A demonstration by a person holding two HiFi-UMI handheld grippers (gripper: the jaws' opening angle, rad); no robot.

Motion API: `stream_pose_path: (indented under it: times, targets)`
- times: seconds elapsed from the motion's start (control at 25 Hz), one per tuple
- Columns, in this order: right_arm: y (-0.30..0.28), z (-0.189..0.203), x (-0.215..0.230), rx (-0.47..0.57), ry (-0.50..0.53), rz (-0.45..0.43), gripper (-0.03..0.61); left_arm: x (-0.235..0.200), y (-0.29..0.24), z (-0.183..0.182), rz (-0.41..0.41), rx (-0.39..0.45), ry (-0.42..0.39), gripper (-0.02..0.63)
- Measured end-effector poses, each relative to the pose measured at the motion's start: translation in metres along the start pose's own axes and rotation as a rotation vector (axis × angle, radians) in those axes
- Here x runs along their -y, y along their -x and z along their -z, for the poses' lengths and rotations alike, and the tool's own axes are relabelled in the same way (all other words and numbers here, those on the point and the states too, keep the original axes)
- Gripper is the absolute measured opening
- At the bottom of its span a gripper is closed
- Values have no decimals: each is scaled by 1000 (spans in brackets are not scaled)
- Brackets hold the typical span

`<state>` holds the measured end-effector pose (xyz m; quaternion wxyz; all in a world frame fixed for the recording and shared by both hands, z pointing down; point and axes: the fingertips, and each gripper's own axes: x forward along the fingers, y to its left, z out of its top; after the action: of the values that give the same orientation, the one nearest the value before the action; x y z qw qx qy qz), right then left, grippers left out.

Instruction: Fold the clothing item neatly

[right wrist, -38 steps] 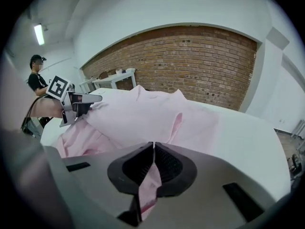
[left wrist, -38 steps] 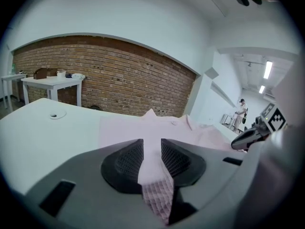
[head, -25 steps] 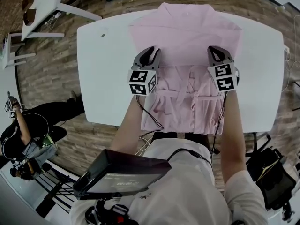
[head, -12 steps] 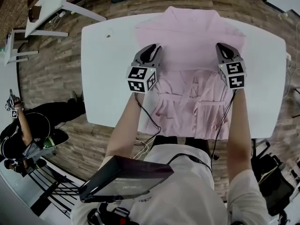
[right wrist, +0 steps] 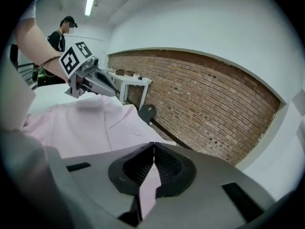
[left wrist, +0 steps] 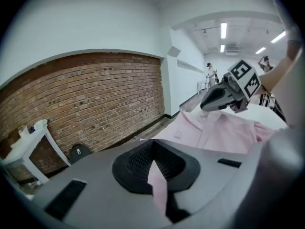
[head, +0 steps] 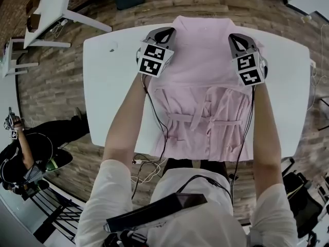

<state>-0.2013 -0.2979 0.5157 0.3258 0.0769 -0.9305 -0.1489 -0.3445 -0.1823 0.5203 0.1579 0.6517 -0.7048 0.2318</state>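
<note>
The wood-plank floor (head: 61, 86) fills the head view around a white worktop (head: 108, 86) with rounded corners. A brick wall (left wrist: 95, 104) runs behind it in both claw views.

The pink shirt (head: 200, 71) lies spread down the middle of the worktop. Its smooth half is on the far side and its gathered half, with waist ties (head: 205, 121) across it, is towards me. The near hem reaches the worktop's near edge.

My arms reach out over the shirt on either side. The left claw (head: 163, 34) sits at the shirt's far left corner and the right claw (head: 237, 39) at its far right corner, well apart with the smooth pink panel between them.

In the left claw view the jaws have just been closing, and they now pinch a thin fold of pink fabric (left wrist: 157, 185) between the ribbed pads. In the right claw view the jaws are pressed together on a similar strip of the same cloth.

A white side table (head: 56, 4) stands off the worktop's far left corner, and a person (head: 25, 148) sits low at the left of the head view. A small dark mark (head: 112, 48) shows on the worktop near the left claw.
</note>
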Motion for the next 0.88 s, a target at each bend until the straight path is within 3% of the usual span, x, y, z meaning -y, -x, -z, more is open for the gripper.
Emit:
stream_pose_path:
  times: [0.16,0.36,0.52,0.68,0.88]
  targets:
    - [-11,13,13,-39,62,3,3,-8,-21,5,-10,-50,-97,2]
    - [-20,16,31,-45,57,-10,16,-21,-31,11,4,-96,-126,6]
    - [-30,15,28,-52,61,-50,81,-18,-35,13,88,-131,-85,93]
    - [-43,20,30,-51,27,-88,108,-15,-50,14,160,-170,-50,103]
    - [-52,19,35,-25,-64,-138,130,-28,-61,17,181,-198,25,103]
